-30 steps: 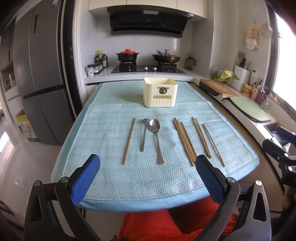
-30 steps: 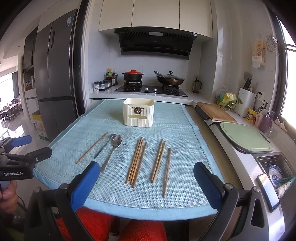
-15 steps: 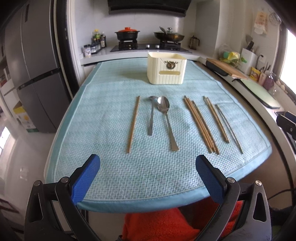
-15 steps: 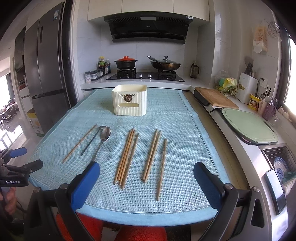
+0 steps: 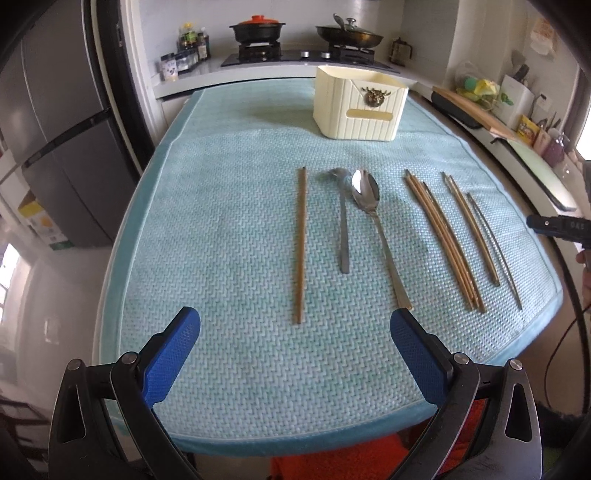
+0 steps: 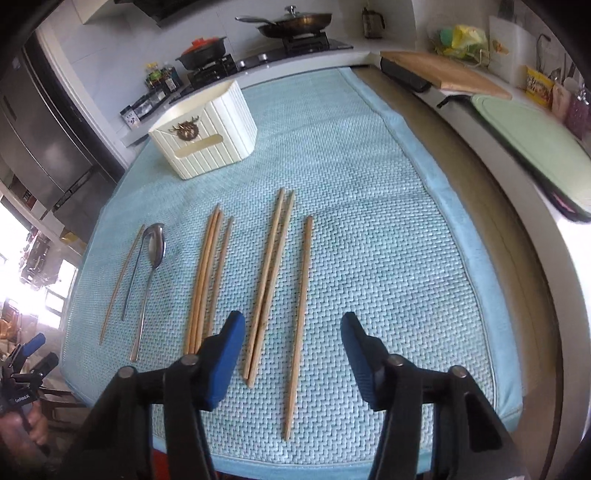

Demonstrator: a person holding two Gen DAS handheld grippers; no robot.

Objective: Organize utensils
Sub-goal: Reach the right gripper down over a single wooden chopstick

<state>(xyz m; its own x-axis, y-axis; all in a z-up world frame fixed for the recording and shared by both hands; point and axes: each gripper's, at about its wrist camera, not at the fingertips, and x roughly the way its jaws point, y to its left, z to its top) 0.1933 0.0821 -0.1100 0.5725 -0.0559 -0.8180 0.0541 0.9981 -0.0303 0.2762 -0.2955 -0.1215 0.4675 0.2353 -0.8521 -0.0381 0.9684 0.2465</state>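
Utensils lie in a row on a light blue mat (image 5: 229,206). From the left come a single wooden chopstick (image 5: 301,243), two metal spoons (image 5: 343,221) (image 5: 376,229), a chopstick bundle (image 5: 443,240) and more chopsticks (image 5: 472,232). A cream holder box (image 5: 360,107) stands behind them. My left gripper (image 5: 293,332) hangs open over the mat's near edge, in line with the single chopstick. My right gripper (image 6: 293,323) is closing over a chopstick pair (image 6: 271,273) and a lone chopstick (image 6: 303,295). Its pads (image 6: 231,339) touch nothing.
A stove with a red-lidded pot (image 5: 256,31) and a pan (image 5: 349,35) sits behind the mat. A wooden board (image 6: 443,70) and a green board (image 6: 532,147) lie on the counter to the right. A grey fridge (image 5: 55,122) stands at left.
Both grippers have come forward and tipped down toward the mat, so the utensils look larger. The right gripper's jaws have narrowed and its view has rolled. No utensil has moved.
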